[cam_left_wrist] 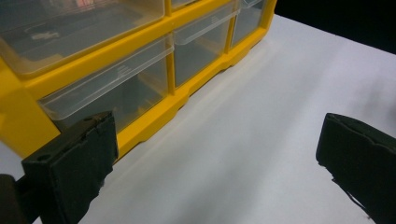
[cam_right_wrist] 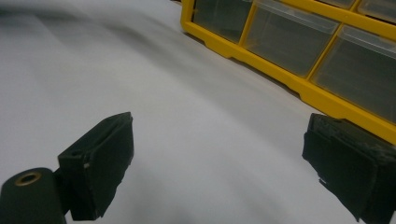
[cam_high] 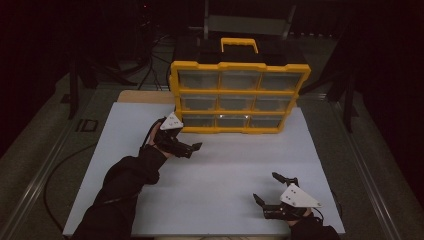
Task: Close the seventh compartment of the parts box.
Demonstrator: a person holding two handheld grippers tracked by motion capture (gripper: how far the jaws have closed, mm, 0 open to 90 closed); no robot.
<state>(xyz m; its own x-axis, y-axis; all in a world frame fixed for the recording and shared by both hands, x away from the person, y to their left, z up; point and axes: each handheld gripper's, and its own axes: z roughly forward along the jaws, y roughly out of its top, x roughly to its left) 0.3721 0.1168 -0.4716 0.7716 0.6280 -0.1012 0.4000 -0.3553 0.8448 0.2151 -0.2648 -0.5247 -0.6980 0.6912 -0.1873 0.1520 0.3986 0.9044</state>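
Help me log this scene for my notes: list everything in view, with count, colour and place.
Drawer cabinet: one, yellow frame with a yellow handle on top, standing upright at the far edge of the board.
Drawers: nine, clear plastic, three rows of three in the cabinet's front; all look shut.
Board: one, white, covering the table under the cabinet.
Metal frame: one, grey, behind the cabinet in the dark.
Left gripper: one, black, open, just in front of the cabinet's bottom left drawer, holding nothing.
Right gripper: one, black, open, over the near right of the board, holding nothing.
Sleeves: two, black, at the near edge.
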